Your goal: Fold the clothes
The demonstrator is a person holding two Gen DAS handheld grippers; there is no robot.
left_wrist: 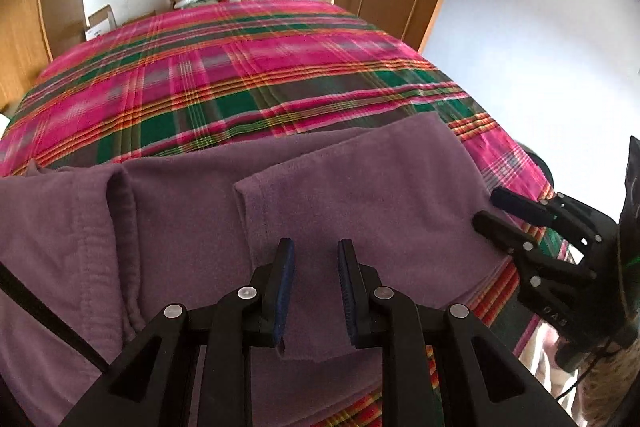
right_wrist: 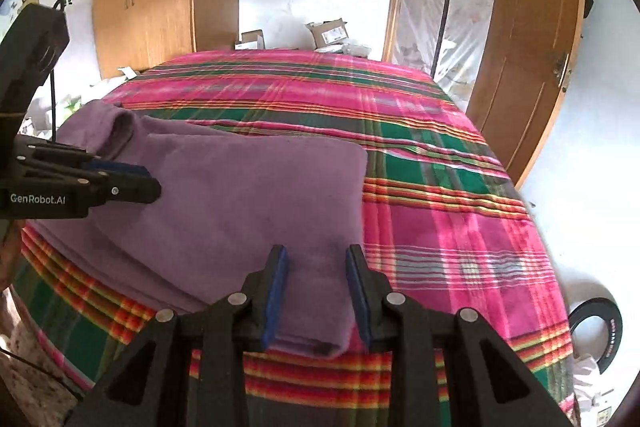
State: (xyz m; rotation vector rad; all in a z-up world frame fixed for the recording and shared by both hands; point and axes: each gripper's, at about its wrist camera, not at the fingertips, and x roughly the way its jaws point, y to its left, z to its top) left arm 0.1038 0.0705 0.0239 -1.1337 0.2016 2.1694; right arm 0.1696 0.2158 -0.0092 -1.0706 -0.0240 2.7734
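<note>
Both tongs, left (left_wrist: 313, 291) and right (right_wrist: 317, 297), hover spread and empty over my soft, limp purple garment (right_wrist: 248, 203); I'd pinch its near corners.

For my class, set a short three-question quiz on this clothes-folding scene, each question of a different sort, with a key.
1. True or false: the purple garment lies partly folded on a plaid bedspread.
2. Multiple choice: the right tongs are (A) clamped on a cardboard box, (B) open over the garment's near corner, (C) out of sight.
3. Fill in: the left tongs stand open above the ______ garment.

Key: 1 true; 2 B; 3 purple.
</note>
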